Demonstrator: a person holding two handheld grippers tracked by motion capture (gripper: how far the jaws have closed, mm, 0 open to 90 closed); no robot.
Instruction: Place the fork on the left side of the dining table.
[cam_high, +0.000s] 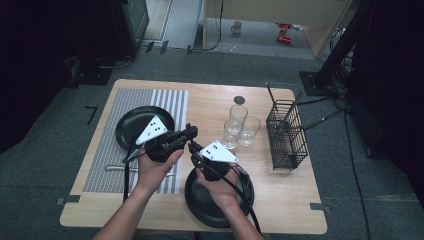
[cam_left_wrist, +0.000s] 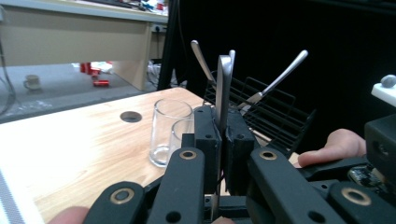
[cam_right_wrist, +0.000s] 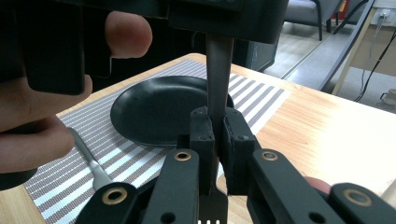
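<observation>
- Fork (cam_right_wrist: 218, 84) is being held between the two hand-held grippers, above the desk (cam_high: 280, 195), near its middle and over the strip between the two black plates.
- We are seeing the right hand-held gripper (cam_right_wrist: 217, 122) clamping the fork low on its stem, with the tines poking out beneath the jaws in the right gripper view.
- We are noting the left hand-held gripper (cam_left_wrist: 220, 122) closing onto the other end of the same fork; its jaws are pinching the flat metal handle (cam_left_wrist: 223, 88), which is standing up between them in the left gripper view.
- In the high view the left hand-held gripper (cam_high: 189, 134) and the right hand-held gripper (cam_high: 194, 148) are meeting tip to tip, each with a grey three-cornered plate on top.
- We are seeing one black plate (cam_high: 131, 125) lying on the striped placemat (cam_high: 102, 165) at the left, and a second black plate (cam_high: 200, 200) lying on bare wood under the right hand.
- A piece of cutlery (cam_right_wrist: 88, 158) is lying on the placemat just beside the far plate; we cannot tell which kind it is.
- Three clear glasses (cam_high: 240, 125) are standing together past the grippers, toward the right.
- A black wire basket (cam_high: 286, 135) is standing near the right edge of the desk, with cutlery handles (cam_left_wrist: 280, 77) leaning out of it.
</observation>
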